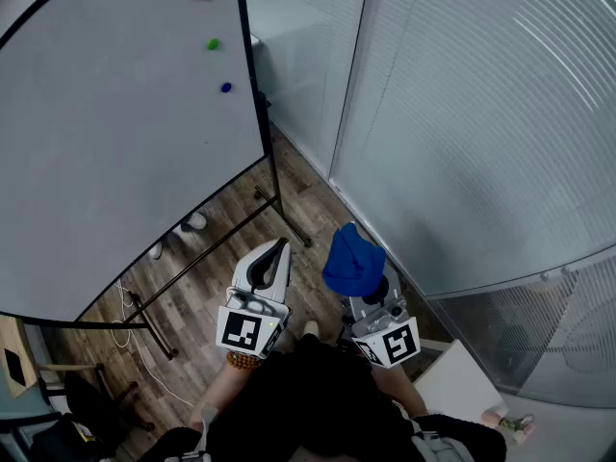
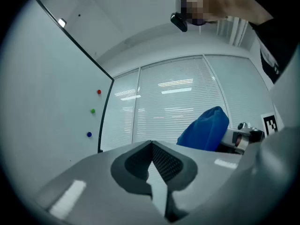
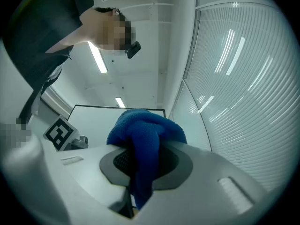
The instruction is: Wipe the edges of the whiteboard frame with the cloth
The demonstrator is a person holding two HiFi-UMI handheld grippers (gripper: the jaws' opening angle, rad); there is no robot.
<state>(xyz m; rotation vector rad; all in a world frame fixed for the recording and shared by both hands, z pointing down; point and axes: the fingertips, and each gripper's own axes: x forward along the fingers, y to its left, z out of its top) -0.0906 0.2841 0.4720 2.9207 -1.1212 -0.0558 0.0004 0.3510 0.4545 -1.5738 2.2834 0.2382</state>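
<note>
Cloth point(image 1: 352, 261), blue and fluffy, is standing up in a loose bunch from the right tool point(image 3: 142, 165), whose jaws are pinching closed on a fold of it while the rest is spilling over their tips. It is looking soft, light and limp, so it will likely drape and mould round a thin edge rather than hold a shape, and it could slip free if dragged hard; the present hold low on the fold, with a padded lump left beyond the tips, seems to suit wiping. The left tool point(image 1: 277, 250) is pointing forward beside it with its jaws pressed together at the tips and nothing between them. Both tools are hovering low in front of the person, above a wooden floor point(image 1: 221, 248), with the cloth apart from the board and touching nothing else. The whiteboard point(image 1: 115, 133) is standing to the left on a wheeled stand, its thin black frame point(image 1: 252, 75) running down the near right edge, just beside three small magnets point(image 1: 213, 43), red, green and blue. A glass wall point(image 1: 462, 114) with blinds is filling the right side.
</note>
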